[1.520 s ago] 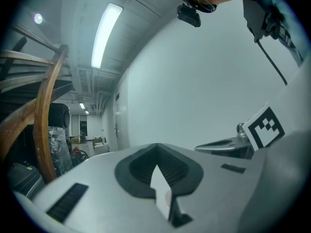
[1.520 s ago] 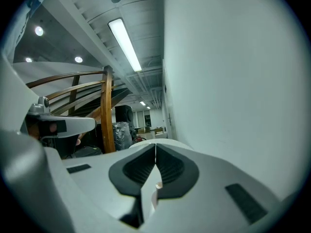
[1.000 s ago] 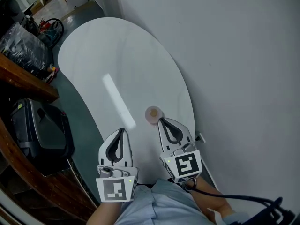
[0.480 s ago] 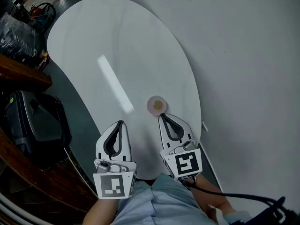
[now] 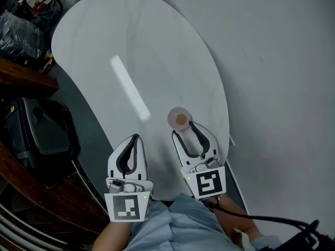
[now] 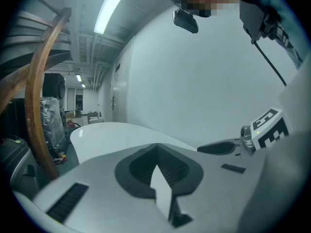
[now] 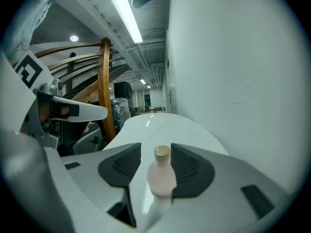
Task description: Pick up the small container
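Observation:
The small container [image 5: 179, 118] is a pale pink bottle with a tan cap, standing upright on the white oval table [image 5: 131, 51] near its right edge. My right gripper [image 5: 185, 128] is just behind it. Its jaws have just been opening and now stand wide. In the right gripper view the bottle [image 7: 161, 178] sits centred in the gap of the right gripper [image 7: 158, 154], and the dark pads [image 7: 190, 167] do not touch it. My left gripper [image 5: 135, 137] hovers over the table's near end, jaws shut on nothing; the left gripper [image 6: 156, 147] shows the same in its own view.
A grey wall [image 5: 282, 77] runs close along the table's right edge. To the left, below the table, stand a black case [image 5: 39, 135] and a curved wooden rail [image 5: 23, 80]. A black cable [image 5: 261, 221] trails from the right gripper.
The right gripper's jaws were shut together and are now spread wide. The bottle lies closer to the right gripper's tips. The left gripper stays shut.

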Demonstrator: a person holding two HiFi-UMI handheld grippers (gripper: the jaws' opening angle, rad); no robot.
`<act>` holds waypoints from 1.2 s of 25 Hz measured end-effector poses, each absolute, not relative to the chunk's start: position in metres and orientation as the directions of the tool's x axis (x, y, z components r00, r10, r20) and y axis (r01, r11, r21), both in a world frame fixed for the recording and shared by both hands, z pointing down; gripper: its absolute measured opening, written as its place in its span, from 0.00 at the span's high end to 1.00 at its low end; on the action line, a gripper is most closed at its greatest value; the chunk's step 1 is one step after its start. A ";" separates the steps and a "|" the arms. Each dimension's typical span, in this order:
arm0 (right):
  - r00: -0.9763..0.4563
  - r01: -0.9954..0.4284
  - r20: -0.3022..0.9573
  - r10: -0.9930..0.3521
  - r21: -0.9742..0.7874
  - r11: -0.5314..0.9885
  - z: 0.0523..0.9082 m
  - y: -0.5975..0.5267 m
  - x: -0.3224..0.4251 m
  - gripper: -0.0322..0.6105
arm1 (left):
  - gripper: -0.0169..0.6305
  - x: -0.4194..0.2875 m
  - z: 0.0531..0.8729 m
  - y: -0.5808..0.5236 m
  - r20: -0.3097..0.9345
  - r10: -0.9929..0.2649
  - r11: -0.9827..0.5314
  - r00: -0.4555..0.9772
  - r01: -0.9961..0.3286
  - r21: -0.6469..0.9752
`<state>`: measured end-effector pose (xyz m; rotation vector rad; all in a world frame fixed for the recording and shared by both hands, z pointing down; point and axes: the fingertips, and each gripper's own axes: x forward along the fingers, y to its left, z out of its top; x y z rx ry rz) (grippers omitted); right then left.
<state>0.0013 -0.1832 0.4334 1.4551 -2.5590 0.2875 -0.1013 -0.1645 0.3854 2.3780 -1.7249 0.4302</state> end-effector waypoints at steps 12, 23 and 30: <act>-0.486 -0.870 0.279 -0.828 -0.068 0.487 0.446 -0.211 -0.009 0.65 | 0.98 -0.119 0.397 -0.185 0.375 -0.888 -0.294 0.266 -0.956 -0.019; -0.487 -0.869 0.312 -0.816 -0.079 0.488 0.458 -0.218 -0.024 0.67 | 0.98 -0.133 0.406 -0.194 0.413 -0.872 -0.293 0.262 -0.956 -0.012; -0.472 -0.876 0.322 -0.820 -0.068 0.478 0.460 -0.220 -0.022 0.74 | 0.98 -0.132 0.414 -0.190 0.458 -0.854 -0.258 0.246 -0.965 0.039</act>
